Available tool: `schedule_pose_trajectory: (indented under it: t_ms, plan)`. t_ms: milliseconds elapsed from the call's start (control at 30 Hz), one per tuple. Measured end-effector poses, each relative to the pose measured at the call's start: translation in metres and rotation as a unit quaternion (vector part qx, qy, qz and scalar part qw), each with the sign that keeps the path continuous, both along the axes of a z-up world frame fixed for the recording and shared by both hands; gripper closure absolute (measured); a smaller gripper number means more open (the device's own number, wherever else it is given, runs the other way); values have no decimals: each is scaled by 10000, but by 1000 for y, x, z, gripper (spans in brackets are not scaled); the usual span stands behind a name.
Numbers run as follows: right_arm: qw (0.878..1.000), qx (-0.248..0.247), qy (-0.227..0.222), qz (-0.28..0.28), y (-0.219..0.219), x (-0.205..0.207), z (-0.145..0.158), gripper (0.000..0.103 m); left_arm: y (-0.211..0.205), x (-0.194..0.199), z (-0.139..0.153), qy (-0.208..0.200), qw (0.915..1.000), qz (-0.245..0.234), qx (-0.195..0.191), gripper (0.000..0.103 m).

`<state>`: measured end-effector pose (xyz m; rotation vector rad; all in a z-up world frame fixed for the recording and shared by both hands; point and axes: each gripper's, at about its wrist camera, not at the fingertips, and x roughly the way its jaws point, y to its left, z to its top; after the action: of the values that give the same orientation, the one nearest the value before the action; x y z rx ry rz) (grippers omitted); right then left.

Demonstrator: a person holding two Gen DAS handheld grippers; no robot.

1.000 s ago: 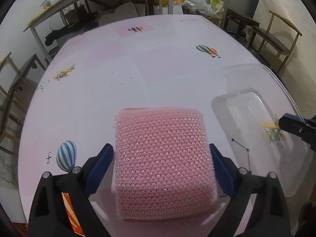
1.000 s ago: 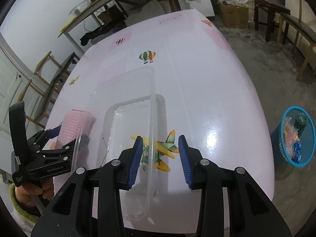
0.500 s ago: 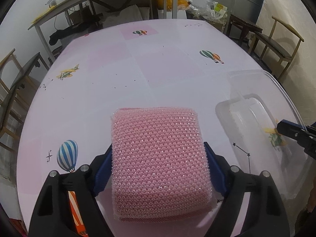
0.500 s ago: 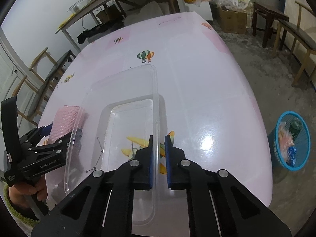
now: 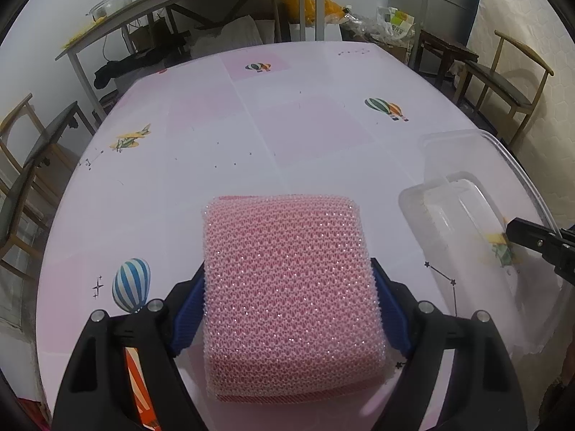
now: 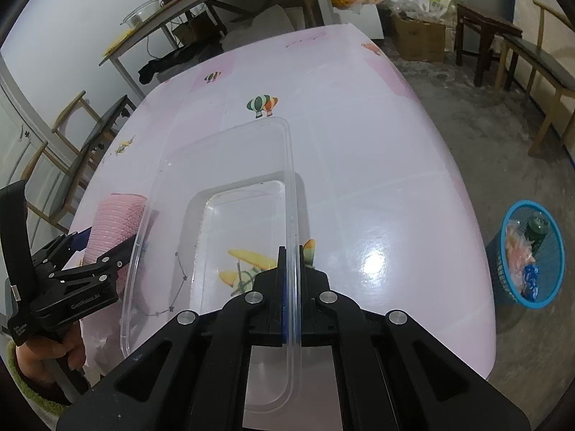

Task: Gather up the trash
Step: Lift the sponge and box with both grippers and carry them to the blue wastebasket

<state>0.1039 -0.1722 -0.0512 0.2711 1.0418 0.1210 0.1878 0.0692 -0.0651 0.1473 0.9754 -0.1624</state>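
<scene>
- The pink worktop [image 5: 222, 151], printed with balloons and small planes, is filling most of both views and carrying the task's things.
- The clear plastic container [image 6: 222, 165] is sitting on the worktop toward the right edge; in the left wrist view it is lying at about 3 o'clock [image 5: 463, 215], well apart from the pink block's far corner.
- The pink mesh sponge [image 5: 291, 287] is resting at about 6 o'clock in the left wrist view, its near half sitting between the blue pads; in the right wrist view it is showing at 9 o'clock [image 6: 118, 222], just beside the container's left wall.
- The blue waste basket [image 6: 528, 255] is standing on the floor at about 3 o'clock in the right wrist view, off the worktop's right side, with wrappers inside.
- The left gripper [image 5: 289, 309] is standing wide, its pads pressing on both sides of the sponge.
- The right gripper [image 6: 291, 269] is pinching the container's right rim, its jaws closed down to the thin plastic wall.
- A hand [image 6: 54, 352] is grasping the left gripper's handle at 8 o'clock.
</scene>
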Motion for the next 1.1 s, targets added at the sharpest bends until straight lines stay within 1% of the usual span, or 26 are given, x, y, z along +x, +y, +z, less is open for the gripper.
schedule_pose_trajectory:
  t_ms: [300, 567, 833, 1100]
  plan:
    - [10000, -39, -81, -39, -4, -3, 4, 101, -2, -2, 4, -60, 10000, -6, 10, 23]
    - [9998, -51, -189, -87, -7, -6, 10, 102, -7, -7, 12, -198, 9998, -19, 86, 23]
    - [9992, -23, -358, -163, -15, -14, 19, 102, -17, -16, 27, -382, 9991, -79, 167, 24]
    - [9978, 38, -550, -367, -35, -30, 29, 102, -36, -23, 43, -566, 9978, -237, 237, 24]
